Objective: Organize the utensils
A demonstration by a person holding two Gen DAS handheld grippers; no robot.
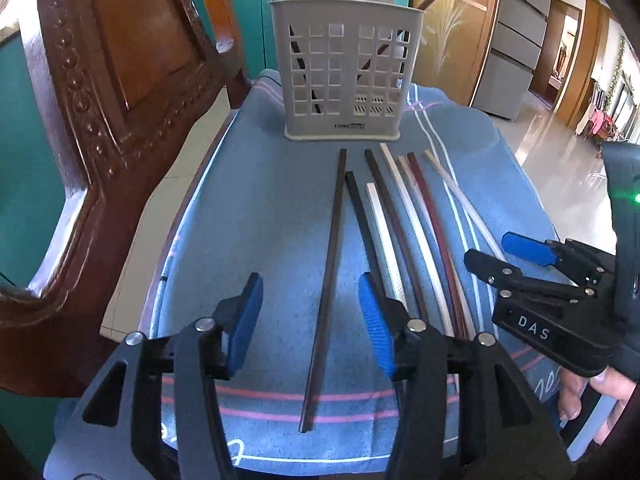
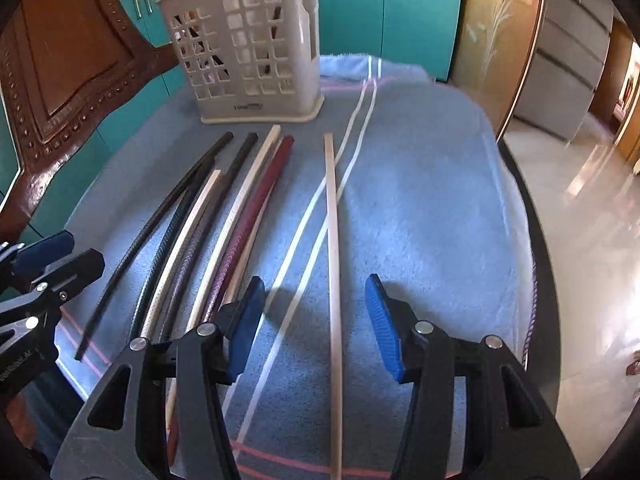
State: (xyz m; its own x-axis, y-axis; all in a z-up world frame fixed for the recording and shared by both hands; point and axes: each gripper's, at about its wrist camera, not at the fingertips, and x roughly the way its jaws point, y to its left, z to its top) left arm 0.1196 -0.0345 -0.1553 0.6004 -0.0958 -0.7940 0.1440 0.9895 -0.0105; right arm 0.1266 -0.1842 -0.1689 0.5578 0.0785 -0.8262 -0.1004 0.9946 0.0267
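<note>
Dark chopstick (image 1: 329, 280) between open left claw (image 1: 310, 320), untouched

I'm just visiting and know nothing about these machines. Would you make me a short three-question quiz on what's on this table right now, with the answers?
1. True or false: the left tongs are clamped on a chopstick.
2. Which chopstick lies between the open right tongs?
A. the maroon one
B. the pale chopstick lying apart from the rest
C. a black one
3. Fill in: the white holder stands on a blue ____.

Key
1. False. Their jaws stand open, with the dark chopstick lying between them on the towel, unpinched.
2. B
3. towel
</note>
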